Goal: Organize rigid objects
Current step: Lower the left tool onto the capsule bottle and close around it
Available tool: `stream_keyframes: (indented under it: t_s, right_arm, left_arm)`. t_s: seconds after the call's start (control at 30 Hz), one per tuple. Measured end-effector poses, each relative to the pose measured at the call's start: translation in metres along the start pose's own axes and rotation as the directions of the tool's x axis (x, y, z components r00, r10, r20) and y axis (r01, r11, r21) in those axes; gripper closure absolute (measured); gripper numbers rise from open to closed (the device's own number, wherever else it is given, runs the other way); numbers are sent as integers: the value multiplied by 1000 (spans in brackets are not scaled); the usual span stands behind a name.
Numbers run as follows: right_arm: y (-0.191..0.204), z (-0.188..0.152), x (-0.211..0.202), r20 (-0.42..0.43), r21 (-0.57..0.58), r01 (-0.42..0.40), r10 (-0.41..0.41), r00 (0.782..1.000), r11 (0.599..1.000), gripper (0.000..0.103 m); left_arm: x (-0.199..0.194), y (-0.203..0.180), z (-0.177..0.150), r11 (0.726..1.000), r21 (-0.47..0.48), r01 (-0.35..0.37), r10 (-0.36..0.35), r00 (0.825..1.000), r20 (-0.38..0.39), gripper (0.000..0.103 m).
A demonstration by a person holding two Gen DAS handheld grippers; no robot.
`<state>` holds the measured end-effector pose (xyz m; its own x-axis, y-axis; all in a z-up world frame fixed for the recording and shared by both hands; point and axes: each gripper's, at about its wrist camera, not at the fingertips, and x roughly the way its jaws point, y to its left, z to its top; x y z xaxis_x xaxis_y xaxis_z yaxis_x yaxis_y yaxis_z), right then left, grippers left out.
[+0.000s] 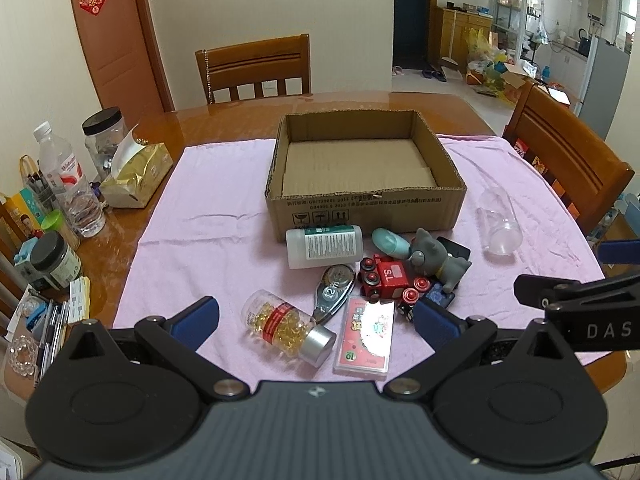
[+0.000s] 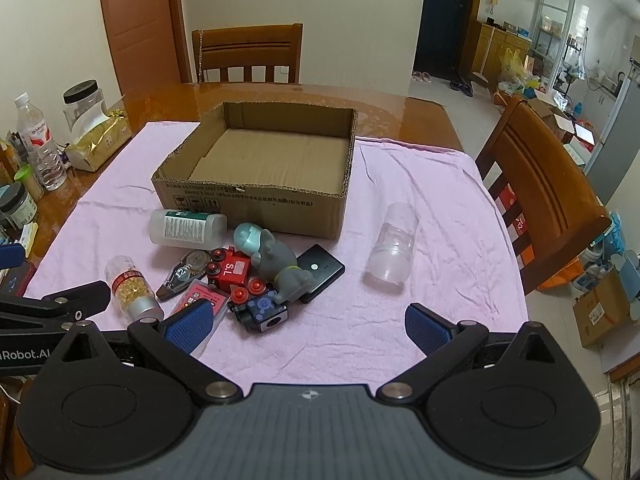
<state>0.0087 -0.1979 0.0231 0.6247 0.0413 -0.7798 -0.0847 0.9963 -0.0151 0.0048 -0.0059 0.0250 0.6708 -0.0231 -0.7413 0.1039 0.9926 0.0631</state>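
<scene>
On the wooden worktop (image 1: pixel 224 116) lay one pink towel (image 1: pixel 200 216), soft and wrinkled, and on it stood one open cardboard box (image 1: pixel 366 204), square, with rough cut rims, toward the far edge. In front of the box, toward the near edge, the rigid things were gathered.

From left to right there was one clear capsule bottle (image 1: pixel 286 326) with yellow pills, a red label and a silver cap, lying on its side. Behind it lay one white plastic bottle (image 1: pixel 324 246), round, with a green printed label, just beside the front wall of the box. Then came one correction tape (image 1: pixel 334 290), grey and pointed, and one flat card case (image 1: pixel 366 338), glossy and rectangular, near the near edge. One red toy train (image 1: pixel 386 278) with round black wheels touched one grey rubber cat figure (image 1: pixel 440 260), which leaned over one black flat device (image 2: pixel 322 272). One small dark cube (image 2: pixel 266 314) with blue print sat beside the train. Well apart, toward the right edge, lay one clear ribbed plastic cup (image 1: pixel 500 222) on its side.

The left gripper (image 1: pixel 316 322) hung over the near edge with jaws wide apart, holding nothing. The right gripper (image 2: pixel 308 324) was the same, jaws wide apart and empty.
</scene>
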Motion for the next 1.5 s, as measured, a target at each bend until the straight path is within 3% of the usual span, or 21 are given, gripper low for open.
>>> stream_keyframes:
  t_s: [0.5,0.9,1.3,1.5]
  right_arm:
    - [21,1,8,28,4,-7,7,1000,1000,0]
    - [43,-19,38,28,-24,-95,95,995,995,0]
    - [56,-44,80,-67,-8,-134,133,989,991,0]
    - [62,-67,113,-165,-30,-140,133,977,990,0]
  left_arm:
    - [23,23,0,992,92,85,-85,996,-5,1]
    - [59,45,-22,973,156,169,-162,985,-61,1]
    - [111,63,-44,963,181,202,-180,975,-130,1]
    - [130,60,-42,948,228,221,-196,972,-128,1]
